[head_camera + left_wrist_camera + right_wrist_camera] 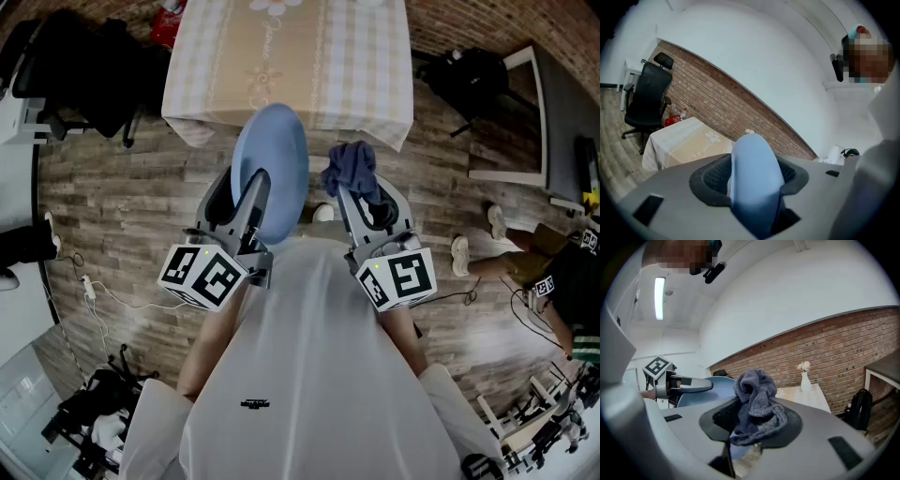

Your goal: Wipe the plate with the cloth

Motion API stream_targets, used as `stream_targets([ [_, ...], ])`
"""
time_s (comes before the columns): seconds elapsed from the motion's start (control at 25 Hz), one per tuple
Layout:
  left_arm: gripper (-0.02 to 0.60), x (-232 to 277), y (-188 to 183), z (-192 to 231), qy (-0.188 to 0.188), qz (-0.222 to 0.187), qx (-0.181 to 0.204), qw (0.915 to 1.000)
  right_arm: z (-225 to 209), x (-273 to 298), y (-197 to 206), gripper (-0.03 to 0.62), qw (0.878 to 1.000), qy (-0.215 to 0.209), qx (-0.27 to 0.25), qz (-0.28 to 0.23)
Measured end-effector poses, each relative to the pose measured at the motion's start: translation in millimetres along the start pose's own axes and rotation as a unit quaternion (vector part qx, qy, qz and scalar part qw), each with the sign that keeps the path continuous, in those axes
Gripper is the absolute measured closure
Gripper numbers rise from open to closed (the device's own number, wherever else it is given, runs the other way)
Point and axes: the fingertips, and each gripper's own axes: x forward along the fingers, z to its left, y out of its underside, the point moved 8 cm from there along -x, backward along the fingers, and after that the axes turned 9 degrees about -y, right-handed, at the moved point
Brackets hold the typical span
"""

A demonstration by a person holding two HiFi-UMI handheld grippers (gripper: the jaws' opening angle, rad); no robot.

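Note:
A pale blue plate (272, 169) is held upright on its edge in the air, in front of the person's chest. My left gripper (251, 192) is shut on its lower rim; in the left gripper view the plate (754, 180) stands edge-on between the jaws. A dark blue cloth (352, 171) is bunched up at the tip of my right gripper (361, 195), which is shut on it. In the right gripper view the cloth (757, 404) fills the jaws and the plate (705, 389) shows to its left. Cloth and plate are a small gap apart.
A table with a beige checked tablecloth (291, 56) stands ahead over a wooden floor (122, 202). A black office chair (84, 66) is at the far left and a black bag (469, 75) at the right. A person's legs (511, 258) reach in from the right. A small white vase (805, 379) stands on the table.

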Motion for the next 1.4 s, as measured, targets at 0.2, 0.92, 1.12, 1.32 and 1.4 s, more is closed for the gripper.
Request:
stream_targets([
  [0.2,0.339,-6,3,-12,-0.002,-0.007,0.002,1.0000,3,-6,2,0.442,1.000,-0.017,-0.001,0.009],
  [0.92,0.339,10,15,-34,-0.047,0.008,0.020,0.9987,-62,-28,12,0.441,0.997,-0.012,0.077,0.010],
  [1.12,0.339,27,6,-25,-0.048,0.020,0.027,0.9983,-65,-18,21,0.441,0.996,-0.014,0.089,0.011],
  [1.32,0.339,46,-4,-11,-0.047,0.026,0.025,0.9982,-66,3,21,0.441,0.996,-0.013,0.085,0.018],
  [1.4,0.339,58,-13,-4,-0.042,0.027,0.023,0.9985,-69,17,13,0.441,0.997,-0.012,0.074,0.018],
])
